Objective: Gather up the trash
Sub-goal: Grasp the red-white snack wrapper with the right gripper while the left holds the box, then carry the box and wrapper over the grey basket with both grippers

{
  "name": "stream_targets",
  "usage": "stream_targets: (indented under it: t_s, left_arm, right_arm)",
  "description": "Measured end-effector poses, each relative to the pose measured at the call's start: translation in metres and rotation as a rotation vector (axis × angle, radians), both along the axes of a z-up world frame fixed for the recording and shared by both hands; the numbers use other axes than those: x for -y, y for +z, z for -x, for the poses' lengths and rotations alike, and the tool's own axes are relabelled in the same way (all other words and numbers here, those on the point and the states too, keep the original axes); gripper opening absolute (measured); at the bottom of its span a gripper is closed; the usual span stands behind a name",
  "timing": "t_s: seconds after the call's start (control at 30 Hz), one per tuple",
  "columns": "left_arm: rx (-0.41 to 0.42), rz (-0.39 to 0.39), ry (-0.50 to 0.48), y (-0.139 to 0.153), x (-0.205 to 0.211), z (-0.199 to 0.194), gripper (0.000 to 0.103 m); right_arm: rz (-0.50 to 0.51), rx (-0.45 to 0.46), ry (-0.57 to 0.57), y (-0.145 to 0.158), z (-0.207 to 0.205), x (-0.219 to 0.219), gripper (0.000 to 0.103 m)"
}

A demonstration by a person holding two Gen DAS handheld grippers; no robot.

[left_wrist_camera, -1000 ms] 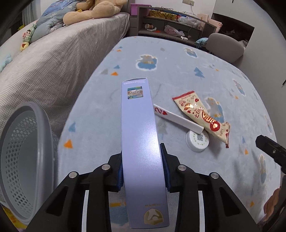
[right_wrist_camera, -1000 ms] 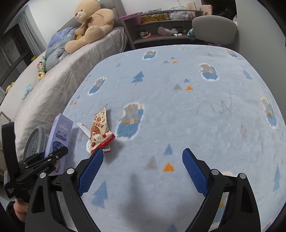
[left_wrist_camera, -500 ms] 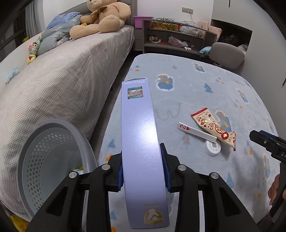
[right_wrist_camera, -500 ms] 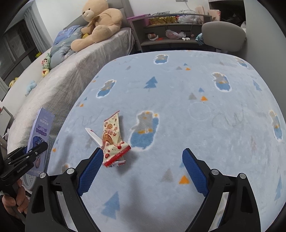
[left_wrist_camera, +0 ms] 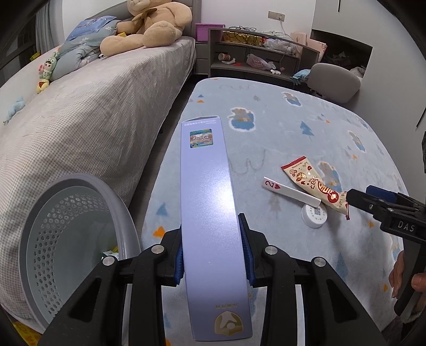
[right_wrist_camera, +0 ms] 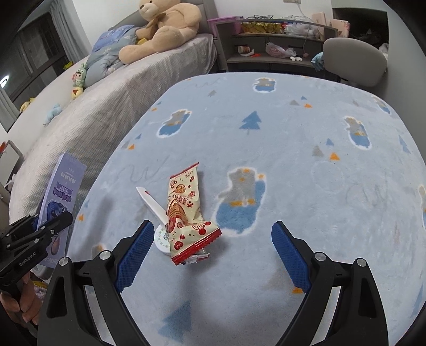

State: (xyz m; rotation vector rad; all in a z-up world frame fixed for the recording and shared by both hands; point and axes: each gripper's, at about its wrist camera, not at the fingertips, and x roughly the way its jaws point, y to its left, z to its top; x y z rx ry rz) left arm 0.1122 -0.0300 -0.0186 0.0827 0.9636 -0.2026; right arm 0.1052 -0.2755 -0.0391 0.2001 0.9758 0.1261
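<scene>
My left gripper [left_wrist_camera: 213, 250] is shut on a long lilac carton [left_wrist_camera: 210, 213], held above the rug beside a grey perforated waste basket [left_wrist_camera: 42, 239] at the lower left. The carton also shows in the right wrist view [right_wrist_camera: 61, 202]. My right gripper [right_wrist_camera: 213, 255] is open and empty, low over the rug. A red-and-cream snack wrapper [right_wrist_camera: 186, 213] lies between its fingers, nearer the left one. A playing card [right_wrist_camera: 153, 205] and a white round cap [right_wrist_camera: 162, 238] lie under the wrapper. The wrapper [left_wrist_camera: 314, 186], card [left_wrist_camera: 287, 190] and cap [left_wrist_camera: 314, 214] also show in the left wrist view.
A pale blue patterned rug [right_wrist_camera: 293, 149] covers the floor. A grey bed [left_wrist_camera: 80, 111] with a teddy bear [left_wrist_camera: 151, 24] runs along the left. A shelf unit [left_wrist_camera: 255, 53] and a grey chair [left_wrist_camera: 335, 79] stand at the back.
My left gripper has lifted the carton and swung left toward the basket, which now shows more fully. My right gripper has moved closer to the wrapper, which now sits between its fingers.
</scene>
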Motion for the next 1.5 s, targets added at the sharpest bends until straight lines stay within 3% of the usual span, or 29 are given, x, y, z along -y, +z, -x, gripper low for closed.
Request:
stream_targets:
  t_s: [0.63, 0.97, 1.1, 1.5]
  left_arm:
    - [-0.018, -0.005, -0.025, -0.009, 0.006, 0.005, 0.033]
    - [-0.024, -0.014, -0.034, -0.013, 0.011, 0.005, 0.033]
    - [-0.026, -0.018, -0.036, -0.015, 0.012, 0.006, 0.033]
    - [-0.024, -0.019, -0.037, -0.015, 0.011, 0.007, 0.033]
  right_arm:
    - [0.025, -0.031, 0.029, -0.020, -0.026, -0.017, 0.085]
    - [0.031, -0.058, 0.040, -0.031, -0.033, -0.020, 0.064]
    - [0.027, -0.050, 0.041, -0.030, -0.033, -0.020, 0.046]
    - [-0.048, -0.047, 0.011, -0.025, -0.028, -0.009, 0.038]
